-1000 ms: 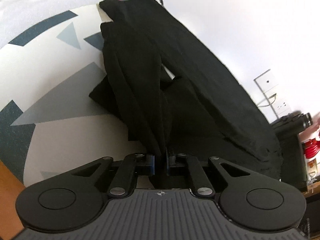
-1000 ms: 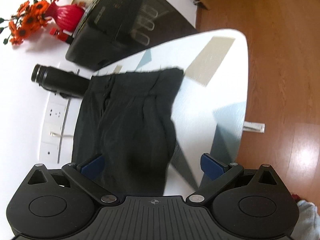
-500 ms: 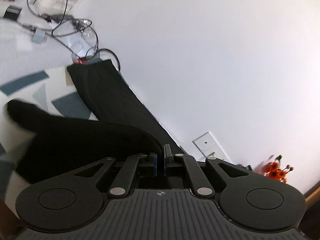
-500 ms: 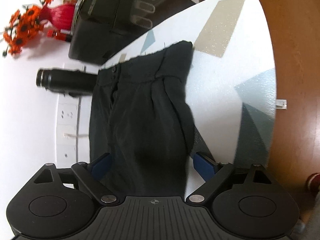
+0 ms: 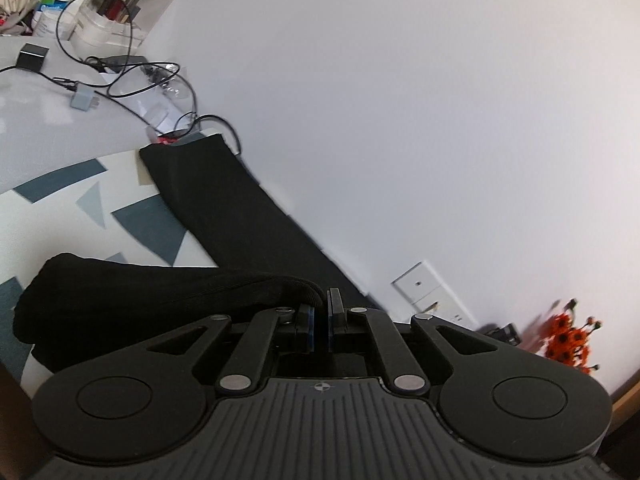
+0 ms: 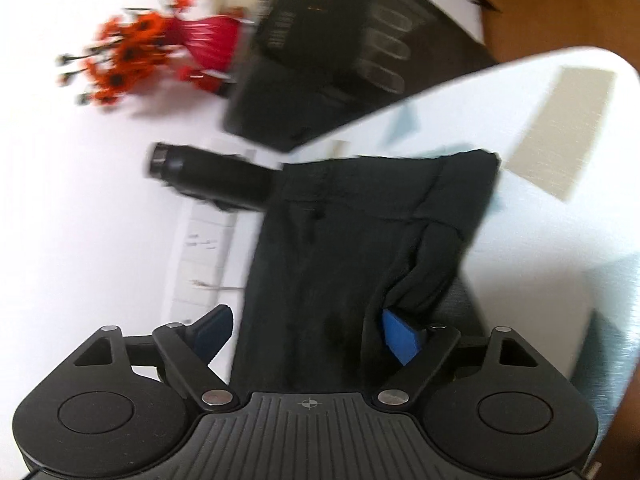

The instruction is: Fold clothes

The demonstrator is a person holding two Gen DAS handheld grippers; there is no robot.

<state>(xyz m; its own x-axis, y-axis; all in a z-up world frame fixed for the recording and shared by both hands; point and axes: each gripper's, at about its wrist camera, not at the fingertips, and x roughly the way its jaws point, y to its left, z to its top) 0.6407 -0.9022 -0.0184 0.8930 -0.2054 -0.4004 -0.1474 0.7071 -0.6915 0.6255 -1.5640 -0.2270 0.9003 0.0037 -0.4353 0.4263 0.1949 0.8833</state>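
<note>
- Trousers (image 5: 224, 216), black, lie on a pale surface (image 5: 48, 216) printed with grey and blue shapes, along its edge by the white wall (image 5: 400, 100).
- One leg runs flat toward the far end of the surface; the other is doubled back in a thick fold, its end pinched in the left claw (image 5: 320, 322), whose jaws are pressed almost together on the cloth.
- In the right wrist view the waistband end (image 6: 392, 184) shows, with a fly seam and a pleated, bunched side.
- The right claw (image 6: 308, 332) straddles the cloth there: its jaws have just been closing. The blue right pad (image 6: 400, 336) touches the bunched cloth, while the left one stands clear beside the edge, so nothing is gripped.
- Only the left view shows the cables (image 5: 132, 76), a small adapter (image 5: 82, 100) and jars (image 5: 100, 20) at the far end, and a wall socket (image 5: 420, 284).
- Only the right view shows a red vase (image 6: 212, 40) of orange flowers (image 6: 124, 64), a black box (image 6: 332, 52), a dark cylinder (image 6: 212, 176) and a wooden floor (image 6: 560, 4). This view is blurred.
</note>
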